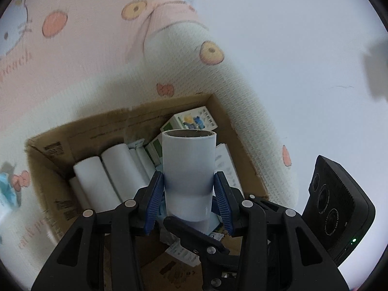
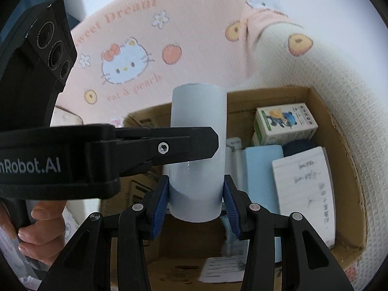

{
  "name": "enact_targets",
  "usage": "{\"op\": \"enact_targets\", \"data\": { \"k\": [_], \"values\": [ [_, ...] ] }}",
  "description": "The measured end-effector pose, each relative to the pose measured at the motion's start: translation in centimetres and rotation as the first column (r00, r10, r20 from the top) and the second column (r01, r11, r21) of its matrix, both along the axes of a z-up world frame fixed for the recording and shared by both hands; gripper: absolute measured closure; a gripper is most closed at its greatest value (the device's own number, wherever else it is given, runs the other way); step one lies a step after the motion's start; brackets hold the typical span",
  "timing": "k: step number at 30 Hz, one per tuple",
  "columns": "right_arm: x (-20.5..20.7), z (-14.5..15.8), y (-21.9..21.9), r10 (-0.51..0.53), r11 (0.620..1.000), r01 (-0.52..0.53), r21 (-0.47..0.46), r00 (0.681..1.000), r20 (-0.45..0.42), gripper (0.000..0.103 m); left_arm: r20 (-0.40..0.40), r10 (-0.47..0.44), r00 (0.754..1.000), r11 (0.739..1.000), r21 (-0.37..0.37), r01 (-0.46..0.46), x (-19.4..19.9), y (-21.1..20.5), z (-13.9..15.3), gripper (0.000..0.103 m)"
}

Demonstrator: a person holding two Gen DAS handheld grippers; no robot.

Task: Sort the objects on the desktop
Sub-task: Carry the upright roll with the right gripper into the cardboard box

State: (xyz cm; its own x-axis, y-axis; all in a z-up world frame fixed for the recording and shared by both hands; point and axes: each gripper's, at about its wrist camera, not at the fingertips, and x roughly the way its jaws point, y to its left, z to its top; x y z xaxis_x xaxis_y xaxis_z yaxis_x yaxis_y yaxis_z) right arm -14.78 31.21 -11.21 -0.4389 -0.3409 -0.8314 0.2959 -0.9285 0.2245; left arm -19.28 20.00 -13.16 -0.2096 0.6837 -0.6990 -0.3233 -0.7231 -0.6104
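A white paper roll (image 1: 188,169) with a brown core stands between the blue pads of my left gripper (image 1: 189,202), which is shut on it above an open cardboard box (image 1: 101,123). My right gripper (image 2: 196,207) is shut on the same roll (image 2: 197,145) lower down. The left gripper's black finger (image 2: 155,148) crosses the roll in the right wrist view. The box (image 2: 322,101) holds white rolls (image 1: 97,181), a small printed carton (image 2: 285,122), a light blue pack (image 2: 263,169) and a handwritten notepad (image 2: 305,189).
The box sits on a pink and cream Hello Kitty blanket (image 2: 126,60). A rolled cream cushion (image 1: 254,111) lies along the box's right side. The right gripper's black camera body (image 1: 339,208) is close at the right. A hand (image 2: 46,230) holds the left gripper's handle.
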Motion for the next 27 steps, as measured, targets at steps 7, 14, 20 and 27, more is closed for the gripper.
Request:
{"op": "enact_targets", "data": {
  "k": [7, 14, 20, 27],
  "values": [
    [-1.8, -1.6, -0.6, 0.031, 0.994, -0.036, 0.104, 0.999, 0.045, 0.062, 0.133, 0.048, 0.990, 0.997, 0.047, -0.055, -2.3, 0.0, -3.2, 0.056],
    [-3.5, -2.9, -0.7, 0.030, 0.988, -0.041, 0.146, 0.997, 0.077, 0.062, 0.204, 0.069, 0.977, 0.995, 0.054, -0.082, -3.9, 0.2, -4.8, 0.056],
    [-4.3, -3.7, -0.3, 0.016, 0.988, -0.032, 0.151, 0.994, 0.105, 0.062, 0.304, 0.085, 0.949, 0.990, 0.086, -0.116, -4.9, -0.1, -6.8, 0.056],
    [-4.5, -3.7, 0.3, 0.023, 0.990, -0.036, 0.136, 0.995, 0.096, 0.062, 0.308, 0.117, 0.944, 0.991, 0.027, -0.132, -5.6, 0.1, -8.0, 0.056]
  ]
}}
